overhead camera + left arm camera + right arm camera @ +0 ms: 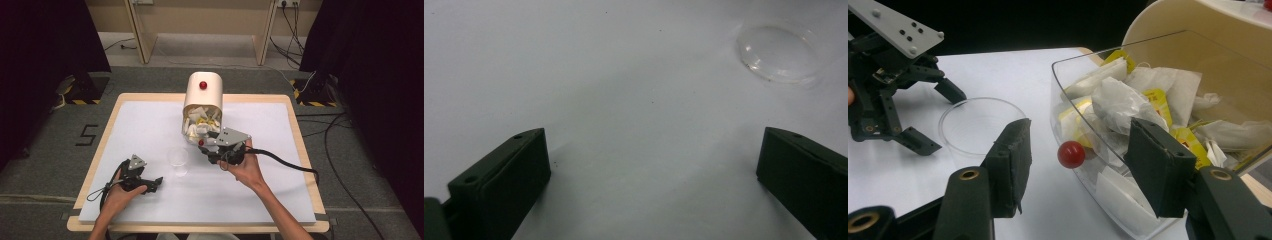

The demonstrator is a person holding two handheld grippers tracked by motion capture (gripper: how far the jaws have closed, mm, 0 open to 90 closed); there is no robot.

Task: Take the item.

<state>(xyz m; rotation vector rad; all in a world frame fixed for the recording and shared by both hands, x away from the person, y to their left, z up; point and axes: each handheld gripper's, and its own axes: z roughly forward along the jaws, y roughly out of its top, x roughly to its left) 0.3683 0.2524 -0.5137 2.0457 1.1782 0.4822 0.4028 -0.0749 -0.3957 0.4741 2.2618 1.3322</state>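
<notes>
A cream bin-shaped holder (203, 95) stands at the table's far middle, with a red knob (203, 85) on its top. Its clear tilt-out drawer (1068, 100) hangs open, full of white tea bags (1128, 100) with yellow tags. My right gripper (1078, 145) is open at the drawer's front. A small red knob (1071, 154) on the drawer sits between the jaws, touching neither. An empty clear plastic cup (178, 159) stands just left of the right gripper (202, 145). My left gripper (156, 183) rests low at the front left, open with nothing between its jaws.
The table top is a white sheet (150, 125) on a wooden board. In the left gripper view the cup (780, 52) lies ahead to the right. Dark curtains, cables and wooden legs stand on the floor around the table.
</notes>
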